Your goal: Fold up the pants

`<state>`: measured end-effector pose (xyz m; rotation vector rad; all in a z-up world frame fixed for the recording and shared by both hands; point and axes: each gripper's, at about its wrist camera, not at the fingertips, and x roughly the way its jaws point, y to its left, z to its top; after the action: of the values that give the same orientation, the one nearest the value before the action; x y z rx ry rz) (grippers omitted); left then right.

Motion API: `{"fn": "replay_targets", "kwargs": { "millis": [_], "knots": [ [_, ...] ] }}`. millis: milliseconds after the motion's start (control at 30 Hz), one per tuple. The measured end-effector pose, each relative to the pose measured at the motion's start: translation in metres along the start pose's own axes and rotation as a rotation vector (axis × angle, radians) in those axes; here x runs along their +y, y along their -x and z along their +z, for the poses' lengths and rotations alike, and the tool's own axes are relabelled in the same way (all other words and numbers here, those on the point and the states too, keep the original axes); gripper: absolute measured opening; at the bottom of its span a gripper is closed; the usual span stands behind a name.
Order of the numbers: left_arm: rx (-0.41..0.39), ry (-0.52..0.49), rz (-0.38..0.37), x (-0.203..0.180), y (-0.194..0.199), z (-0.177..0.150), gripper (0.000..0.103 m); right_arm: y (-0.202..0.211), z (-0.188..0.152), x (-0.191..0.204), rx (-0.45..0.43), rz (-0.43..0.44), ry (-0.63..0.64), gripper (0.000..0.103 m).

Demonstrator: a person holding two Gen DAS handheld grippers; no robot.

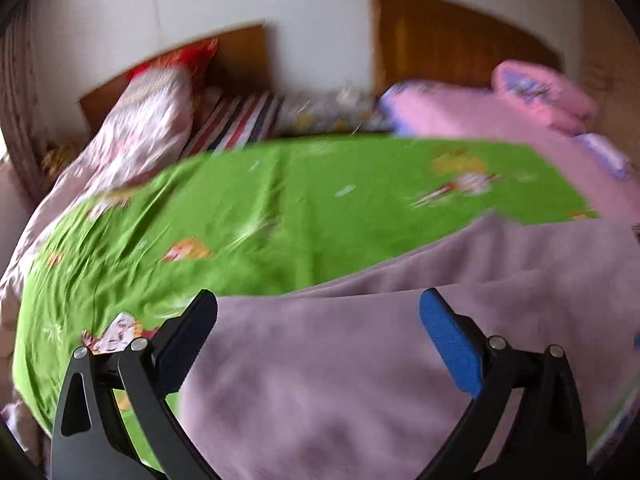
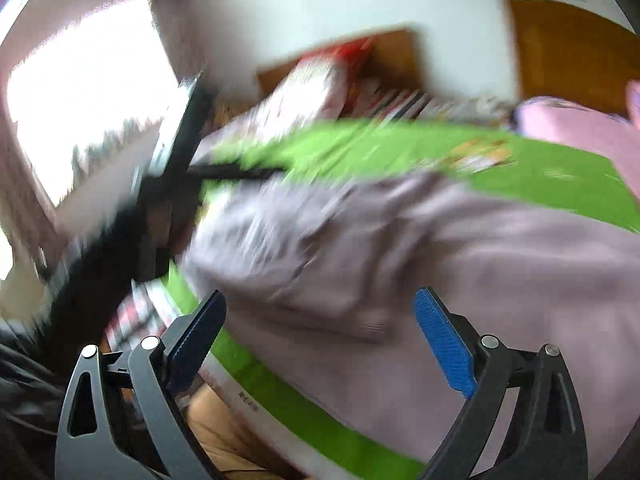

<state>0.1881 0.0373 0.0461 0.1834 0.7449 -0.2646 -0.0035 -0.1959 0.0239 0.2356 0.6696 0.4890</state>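
Pants (image 1: 360, 360), mauve, spread on green sheet (image 1: 280, 200) at near edge of bed. Long axis judged to run from near left of sheet toward far right, by pink quilt (image 1: 480, 120); blur leaves ends uncertain. Left gripper (image 1: 320, 344) held wide over pants, nothing clamped, cloth seen between and beyond fingers. Right gripper (image 2: 320, 344) likewise spread wide, empty, above bunched end of pants (image 2: 320, 260) near sheet's edge. Both grippers about equally near; which is closer cannot be told. Contact with cloth cannot be told.
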Motion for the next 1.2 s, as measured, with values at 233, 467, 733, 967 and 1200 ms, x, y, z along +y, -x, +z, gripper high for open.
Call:
{"fn": "replay_targets", "kwargs": {
  "millis": [233,467,733,967,1200],
  "knots": [
    [-0.020,-0.144,-0.150,-0.092,0.017,-0.026,0.101,0.139,-0.075,-0.141,-0.249,-0.175,-0.569,0.092],
    [0.053,-0.195,-0.113,-0.136,-0.007,-0.052,0.101,0.141,-0.123,-0.207,-0.202,-0.186,-0.829,0.095],
    [0.130,-0.130,-0.167,-0.125,-0.032,-0.067,0.102,0.123,-0.092,-0.239,-0.132,-0.235,-0.891,0.099],
    [0.121,-0.125,-0.167,-0.128,-0.030,-0.070,0.102,0.111,-0.084,-0.238,-0.040,-0.247,-0.894,0.099],
    [0.118,-0.119,-0.179,-0.123,-0.027,-0.070,0.102,0.121,-0.098,-0.234,-0.150,-0.231,-0.944,0.097]
  ]
}}
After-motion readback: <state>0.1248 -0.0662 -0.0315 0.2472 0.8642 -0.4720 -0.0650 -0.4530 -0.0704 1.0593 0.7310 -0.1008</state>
